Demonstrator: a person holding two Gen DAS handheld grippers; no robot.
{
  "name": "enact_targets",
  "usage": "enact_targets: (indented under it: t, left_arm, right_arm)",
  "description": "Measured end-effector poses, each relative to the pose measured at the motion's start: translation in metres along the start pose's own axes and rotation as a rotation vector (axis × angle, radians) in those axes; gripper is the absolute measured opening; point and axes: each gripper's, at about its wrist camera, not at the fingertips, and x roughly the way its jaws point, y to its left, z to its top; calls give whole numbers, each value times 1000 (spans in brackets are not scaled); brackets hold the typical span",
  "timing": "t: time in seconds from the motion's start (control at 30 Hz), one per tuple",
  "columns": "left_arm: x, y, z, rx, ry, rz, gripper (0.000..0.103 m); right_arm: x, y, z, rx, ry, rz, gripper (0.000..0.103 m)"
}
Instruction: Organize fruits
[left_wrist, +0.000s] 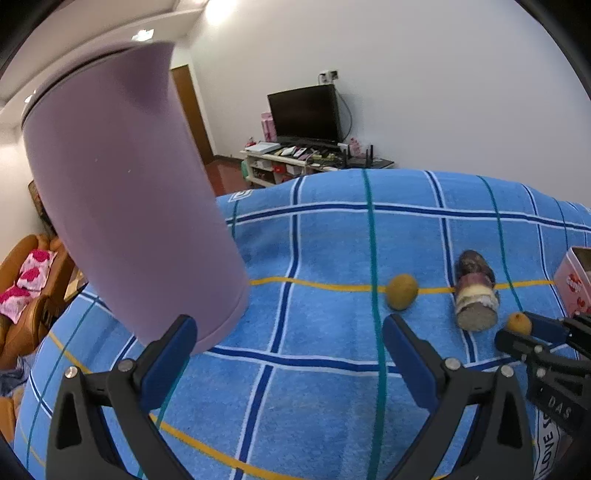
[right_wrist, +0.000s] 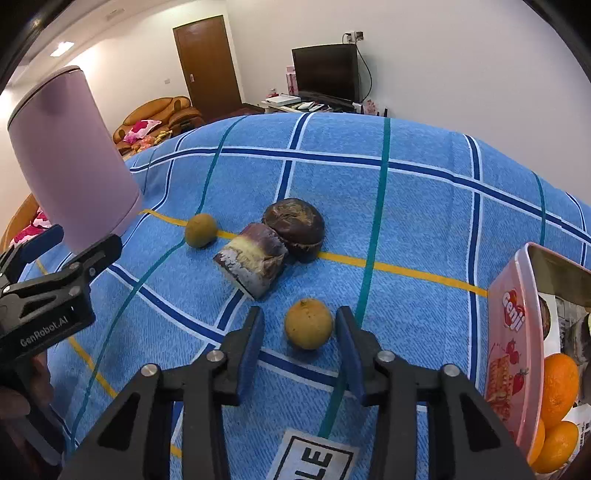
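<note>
**Right wrist view: small fruit framed by narrowed fingers**

Right wrist view: the right gripper (right_wrist: 300, 314) is pointed down at the blue checked cloth (right_wrist: 424, 221). A small yellow-orange fruit (right_wrist: 308, 324) is seen between its fingers, resting on the cloth. The fingers are set narrow. The pad at 3 o'clock of the fruit is just beside it; a strip of cloth is visible between the fruit and the pad at 9 o'clock, so no grip is shown.

At 11 o'clock of this fruit, a cut purple-skinned piece (right_wrist: 253, 264) is laid against a dark round fruit (right_wrist: 295, 225). A green-brown round fruit (right_wrist: 200, 230) is located at 9 o'clock of that pair, apart from it. At 3 o'clock of the frame, a pink tin (right_wrist: 513, 332) is placed, with oranges (right_wrist: 559, 384) inside.

Left wrist view: the left gripper (left_wrist: 291, 332) is held wide, with only cloth between the fingers. A purple cup (left_wrist: 129, 192) is stood at 10 o'clock, just beside the left finger.
</note>
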Motion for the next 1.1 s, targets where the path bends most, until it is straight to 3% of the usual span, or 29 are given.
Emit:
enact_targets:
  t: [0.03, 0.13, 0.37, 0.53, 0.67, 0.77, 0.93, 1.1]
  left_arm:
    - [-1, -1, 0, 4, -5, -4, 102]
    - [-4, -3, 1, 7, -23, -12, 102]
    - [0, -4, 5, -56, 9, -120, 99]
    - [10, -19, 20, -26, 43, -145, 87]
    - [28, -37, 31, 20, 72, -156, 75]
    - [39, -45, 35, 22, 95, -207, 73]
    - [60, -62, 36, 62, 127, -205, 69]
    - [78, -50, 37, -22, 199, -268, 47]
  right_arm:
    - [-1, -2, -1, 9, -2, 6, 27]
    - [-6, -9, -2, 48, -16, 34, 27]
    - [-49, -2, -19, 12, -185, 19, 27]
    - [-67, -1, -25, -9, -249, -9, 27]
    - [-70, -6, -25, -3, -257, -7, 27]
    - [-68, -6, -25, 11, -253, -6, 27]
    - [-66, -8, -24, 30, -237, 7, 27]
    - [-65, -11, -22, 37, -227, 18, 27]
